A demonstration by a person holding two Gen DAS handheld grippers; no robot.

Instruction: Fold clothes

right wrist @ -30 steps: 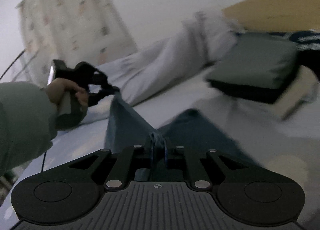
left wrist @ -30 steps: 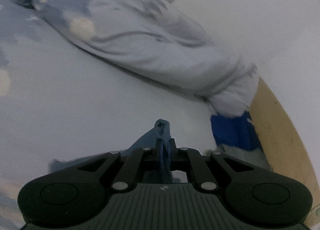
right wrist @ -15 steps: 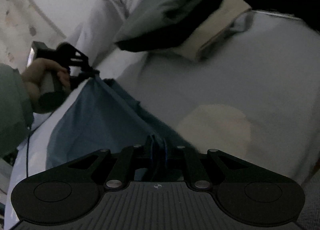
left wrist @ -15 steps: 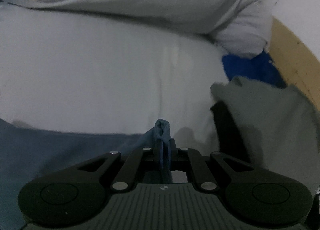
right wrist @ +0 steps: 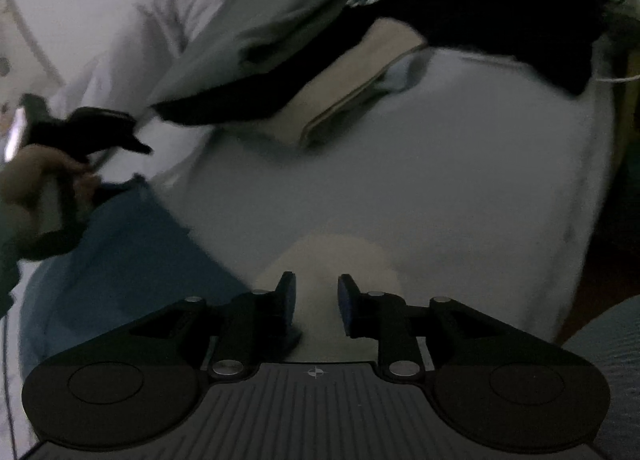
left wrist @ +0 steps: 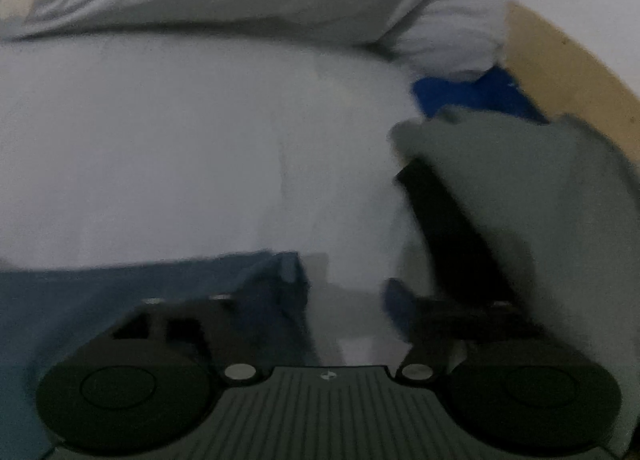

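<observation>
Both tongs spread above bedsheet

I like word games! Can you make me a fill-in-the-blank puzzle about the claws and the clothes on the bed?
1. Both the left claw and the right claw are ____.
2. The garment lying flat on the bed is coloured ____.
3. The grey folded top lies to the ____ of the left claw in its own view.
4. Between the right claw's fingers there is ____.

Missing words: open; blue; right; nothing
</observation>
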